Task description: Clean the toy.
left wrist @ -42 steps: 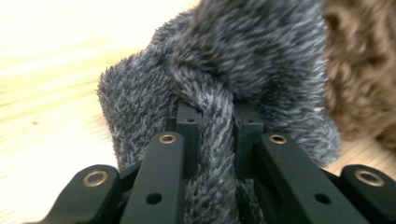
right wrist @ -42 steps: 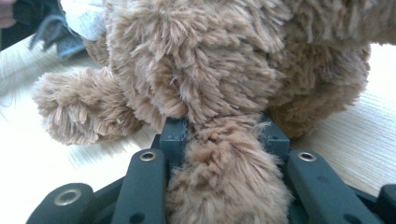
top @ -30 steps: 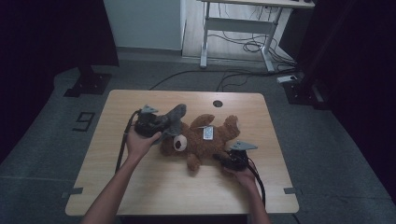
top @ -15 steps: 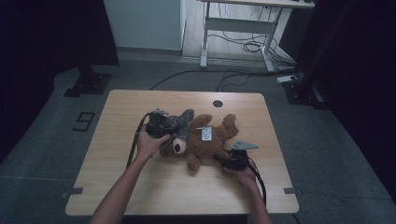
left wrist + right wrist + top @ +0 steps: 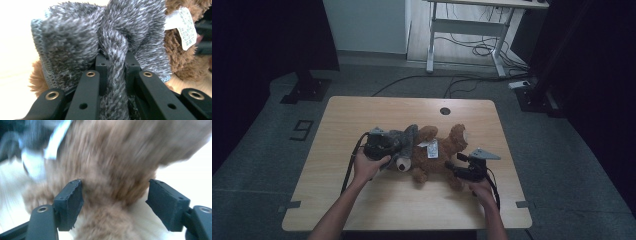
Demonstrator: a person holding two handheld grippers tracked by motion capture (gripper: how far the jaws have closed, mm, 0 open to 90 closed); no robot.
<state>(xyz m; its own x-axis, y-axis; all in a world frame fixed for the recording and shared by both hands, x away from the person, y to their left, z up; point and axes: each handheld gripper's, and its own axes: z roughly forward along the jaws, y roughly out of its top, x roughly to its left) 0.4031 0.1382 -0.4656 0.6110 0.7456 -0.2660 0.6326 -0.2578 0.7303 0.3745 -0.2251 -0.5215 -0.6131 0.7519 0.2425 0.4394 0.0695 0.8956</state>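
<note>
High view: a person is working 2 hand-held grippers over a brown teddy bear (image 5: 439, 155) lying on its back across the middle of a wooden table (image 5: 362, 112). The left gripper (image 5: 398, 145) is pinching a fold of grey knitted fleece (image 5: 75, 42) tight between its jaws and holding it over the bear's head, beside a white label (image 5: 186, 27). The right gripper (image 5: 115, 202), near the bear's lower body, has just been opening its jaws; they are now standing spread on either side of a brown furry limb (image 5: 117, 170), with neither pad visibly pressing on it, though that view is blurring. The step in hand appears to be dressing the bear in the fleece piece. Doing it well is likely calling for the left gripper keeping its firm pinch on the bunched fabric so the hem is not slipping, while the right gripper is re-gripping the limb lower down and steadying the toy against the table, so the pull is stretching the fleece rather than dragging the bear.
</note>
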